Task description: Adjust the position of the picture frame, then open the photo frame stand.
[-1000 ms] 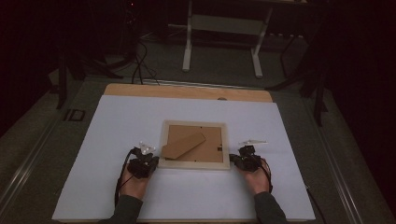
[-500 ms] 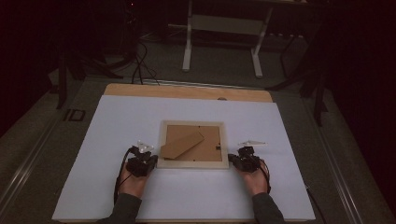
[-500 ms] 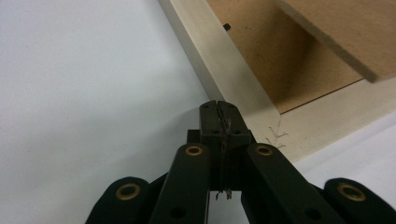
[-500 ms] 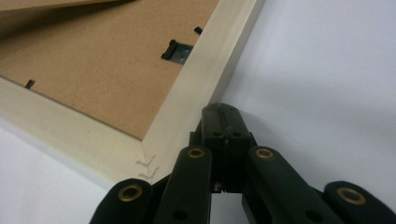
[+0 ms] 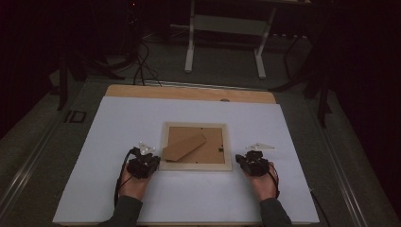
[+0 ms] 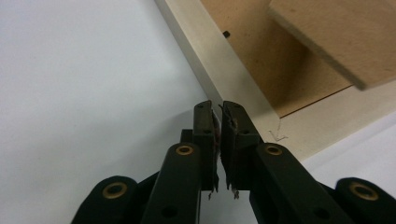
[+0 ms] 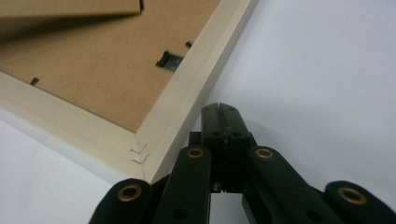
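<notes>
Dim high view, dark surroundings; gripper views bright, perhaps slightly soft.

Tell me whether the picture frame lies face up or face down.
Face down. The picture frame lies flat on the white sheet with its brown backing board and stand flap showing upward.

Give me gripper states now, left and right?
Left gripper: jaws just opening, a narrow gap, nothing between them, tips at the frame edge.
Right gripper: shut, empty, beside the frame corner.
</notes>
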{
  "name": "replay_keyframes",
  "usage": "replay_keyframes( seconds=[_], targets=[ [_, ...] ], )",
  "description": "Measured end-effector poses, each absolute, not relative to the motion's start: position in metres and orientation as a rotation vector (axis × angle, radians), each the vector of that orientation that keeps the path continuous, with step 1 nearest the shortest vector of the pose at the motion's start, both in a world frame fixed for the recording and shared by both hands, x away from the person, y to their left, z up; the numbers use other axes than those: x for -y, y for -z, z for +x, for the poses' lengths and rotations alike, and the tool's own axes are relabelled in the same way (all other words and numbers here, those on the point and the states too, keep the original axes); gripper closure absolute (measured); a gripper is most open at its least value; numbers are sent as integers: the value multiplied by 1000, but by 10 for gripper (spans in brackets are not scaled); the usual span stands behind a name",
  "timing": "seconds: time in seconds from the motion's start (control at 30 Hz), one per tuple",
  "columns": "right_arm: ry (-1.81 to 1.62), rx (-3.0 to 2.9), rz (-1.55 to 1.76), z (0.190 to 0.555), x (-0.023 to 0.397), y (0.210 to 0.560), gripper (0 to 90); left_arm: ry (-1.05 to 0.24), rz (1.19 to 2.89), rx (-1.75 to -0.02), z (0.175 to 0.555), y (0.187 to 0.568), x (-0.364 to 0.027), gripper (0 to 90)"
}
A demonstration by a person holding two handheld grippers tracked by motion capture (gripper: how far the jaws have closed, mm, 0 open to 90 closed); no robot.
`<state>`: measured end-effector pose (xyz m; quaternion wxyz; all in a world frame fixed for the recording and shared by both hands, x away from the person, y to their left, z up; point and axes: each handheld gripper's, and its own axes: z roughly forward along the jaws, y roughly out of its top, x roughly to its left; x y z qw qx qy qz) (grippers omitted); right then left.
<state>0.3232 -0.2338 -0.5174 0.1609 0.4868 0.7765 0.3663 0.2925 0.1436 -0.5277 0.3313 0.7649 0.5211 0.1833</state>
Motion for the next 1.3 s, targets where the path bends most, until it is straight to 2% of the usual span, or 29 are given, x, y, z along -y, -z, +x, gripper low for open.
replay_keyframes(
  seconds=[0.77,1.1,1.3],
  targets=[
    [-1085,-2211,1374,320,246,512,835,-509,1884,-1397,289,510,-167,748],
    [-1090,-2214,1377,321,248,512,815,-532,1834,-1349,284,493,-178,706],
    [-1100,-2211,1378,321,248,512,781,-491,1816,-1311,282,484,-183,665]
  ],
)
